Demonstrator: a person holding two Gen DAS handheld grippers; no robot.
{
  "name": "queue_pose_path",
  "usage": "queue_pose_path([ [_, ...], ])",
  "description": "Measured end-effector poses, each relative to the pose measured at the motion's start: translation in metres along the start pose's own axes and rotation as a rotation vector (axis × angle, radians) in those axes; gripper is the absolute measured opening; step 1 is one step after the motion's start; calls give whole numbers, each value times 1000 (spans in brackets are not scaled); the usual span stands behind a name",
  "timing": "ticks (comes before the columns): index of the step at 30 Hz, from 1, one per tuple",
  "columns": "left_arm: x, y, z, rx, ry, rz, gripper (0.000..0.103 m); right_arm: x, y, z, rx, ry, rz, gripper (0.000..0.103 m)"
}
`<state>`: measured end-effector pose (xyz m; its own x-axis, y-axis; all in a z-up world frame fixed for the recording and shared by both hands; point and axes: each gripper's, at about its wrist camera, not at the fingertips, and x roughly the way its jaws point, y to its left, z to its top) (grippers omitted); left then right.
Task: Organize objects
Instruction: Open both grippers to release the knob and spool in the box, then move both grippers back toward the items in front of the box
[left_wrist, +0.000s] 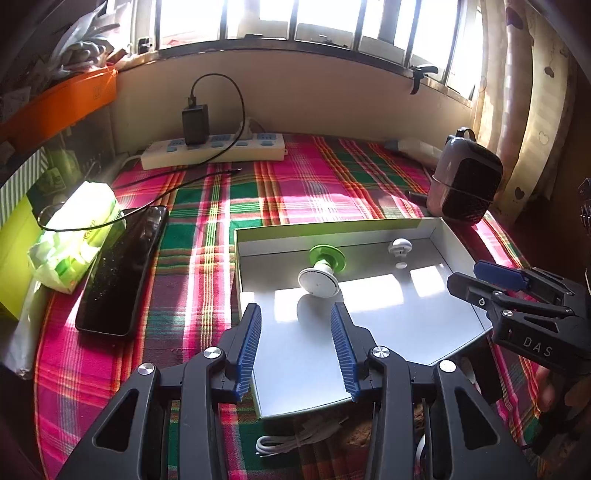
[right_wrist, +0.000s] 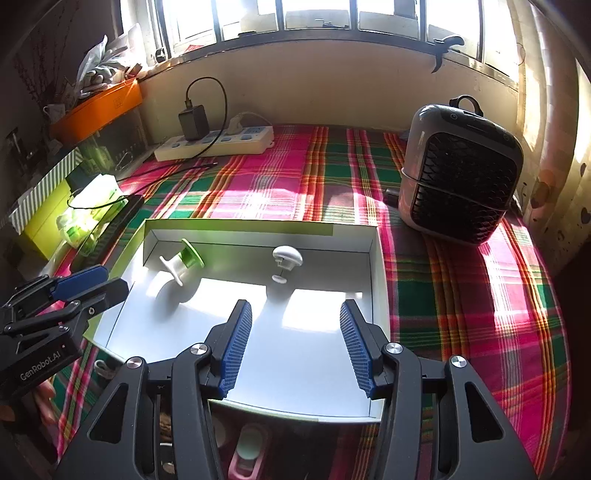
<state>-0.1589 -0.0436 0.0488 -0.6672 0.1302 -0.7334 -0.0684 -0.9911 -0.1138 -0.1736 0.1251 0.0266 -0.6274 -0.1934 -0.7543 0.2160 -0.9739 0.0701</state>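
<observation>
A shallow white box lies on the plaid cloth. Inside it lie a green and white spool and a small white knob-shaped piece near the far wall. My left gripper is open and empty over the box's near left part. My right gripper is open and empty over the box's near middle; it also shows in the left wrist view. The left gripper also shows in the right wrist view.
A white cable lies in front of the box. A black phone, a tissue pack, a power strip with charger and a small fan heater stand around. Small items lie under my right gripper.
</observation>
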Motion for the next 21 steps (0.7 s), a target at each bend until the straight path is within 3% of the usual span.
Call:
queue_pose_path([
  [11, -27, 12, -27, -24, -25, -12, 37, -26, -6, -23, 17, -35, -11, 51],
  [21, -31, 33, -52, -80, 8, -23, 37, -42, -14, -45, 54, -48, -20, 51],
])
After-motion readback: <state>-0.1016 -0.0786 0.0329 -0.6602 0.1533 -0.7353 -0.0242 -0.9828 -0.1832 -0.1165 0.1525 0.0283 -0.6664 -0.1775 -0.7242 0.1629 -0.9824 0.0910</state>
